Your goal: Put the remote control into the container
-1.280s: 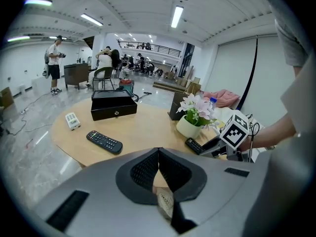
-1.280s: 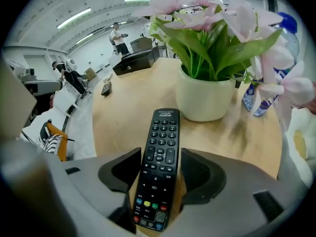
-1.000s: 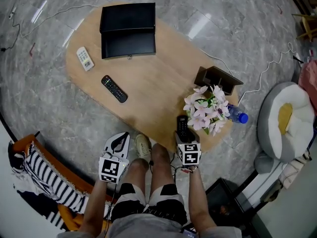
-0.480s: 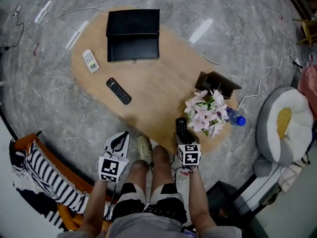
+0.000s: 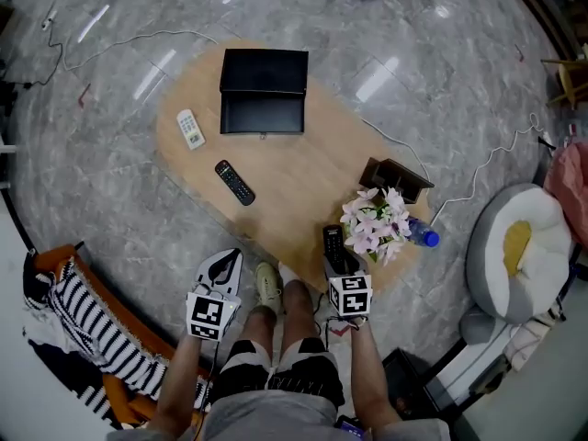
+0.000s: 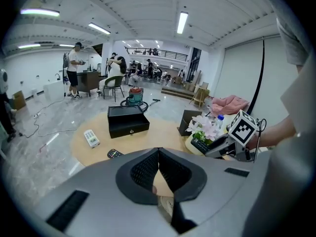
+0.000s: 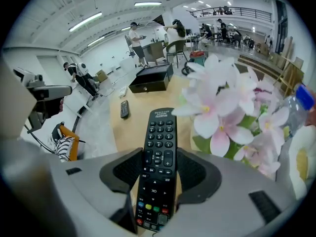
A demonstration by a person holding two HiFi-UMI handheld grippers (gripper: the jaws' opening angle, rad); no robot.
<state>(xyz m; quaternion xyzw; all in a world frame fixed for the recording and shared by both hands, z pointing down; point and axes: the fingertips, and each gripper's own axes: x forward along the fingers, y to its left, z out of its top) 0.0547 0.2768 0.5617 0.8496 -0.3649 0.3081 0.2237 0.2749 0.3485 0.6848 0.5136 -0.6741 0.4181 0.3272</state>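
The black remote control (image 7: 160, 132) sits between the jaws of the right gripper (image 7: 159, 154), keypad up and its far end sticking out beyond the tips. The jaws have just been closing, and their pads are clenched on the remote control's two long sides. In the head view, the remote control (image 5: 333, 244) and right gripper (image 5: 337, 263) are at the near edge of the oval wooden bench (image 5: 294, 173), just left of a bunch of pale pink flowers (image 5: 375, 223).

The left gripper (image 6: 158, 154) has its jaws clenched together with nothing between them. It is off the bench, beyond its near edge and well left of the right gripper, over the grey floor (image 5: 110, 191) and beside the person's shoe (image 5: 267, 283).

The black container (image 5: 263, 108) stands at the far end of the bench, well apart from the held remote control, with a small knob on its near face. Its near half shows as an open hollow, but I cannot tell whether this is a lid folded back or a drawer pulled out.

A white remote (image 5: 190, 129) lies near the bench's left edge, just left of the container. A second black remote (image 5: 234, 182) lies at an angle nearer the person, also toward the left edge. A dark brown wooden holder (image 5: 395, 177) stands at the right edge beyond the flowers. A clear bottle with a blue cap (image 5: 423, 238) lies on its side just to the flowers' right.
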